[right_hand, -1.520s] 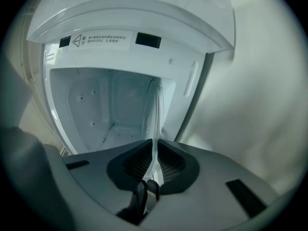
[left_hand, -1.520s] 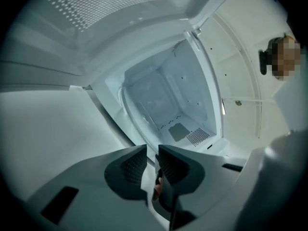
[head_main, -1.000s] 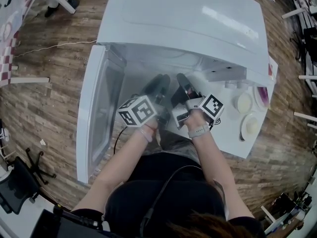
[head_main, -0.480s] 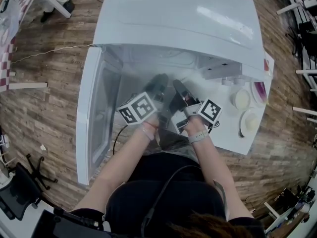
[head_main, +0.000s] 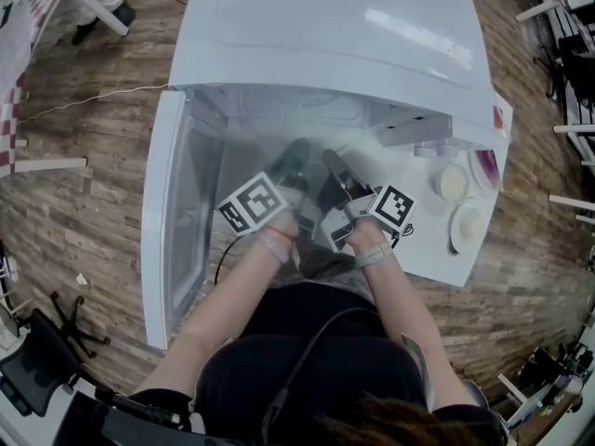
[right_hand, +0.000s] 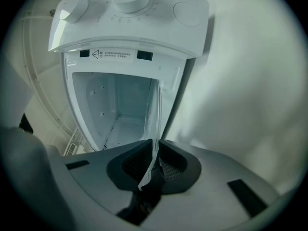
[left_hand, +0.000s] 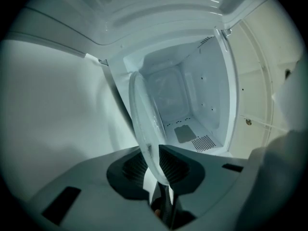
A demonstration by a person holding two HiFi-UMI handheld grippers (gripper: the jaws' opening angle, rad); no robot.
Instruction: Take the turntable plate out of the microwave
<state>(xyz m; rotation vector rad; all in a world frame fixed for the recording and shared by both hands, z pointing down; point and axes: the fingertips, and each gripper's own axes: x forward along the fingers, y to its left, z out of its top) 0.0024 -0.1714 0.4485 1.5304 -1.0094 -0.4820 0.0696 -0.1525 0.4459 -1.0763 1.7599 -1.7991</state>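
The white microwave [head_main: 344,35] stands with its door [head_main: 172,212] swung open to the left. Both grippers reach into its cavity side by side. The clear glass turntable plate [left_hand: 144,124] stands on edge in the left gripper view. Its rim runs down between the pads of my left gripper [left_hand: 153,160], whose jaws are closing and touch the glass on both sides. In the right gripper view the plate [right_hand: 155,114] shows as a thin edge, and my right gripper [right_hand: 155,150] is shut on it. From the head view I see my left gripper [head_main: 297,151] and right gripper [head_main: 333,161]; the plate is hard to make out there.
The control panel with round dials [right_hand: 130,4] sits right of the cavity; the same dials [head_main: 456,186] show in the head view. The open door blocks the left side. A wooden floor [head_main: 84,175] surrounds the microwave, with a black chair base [head_main: 56,342] at lower left.
The left gripper's marker cube has rolled a little. Both hands stay at the mouth of the cavity.
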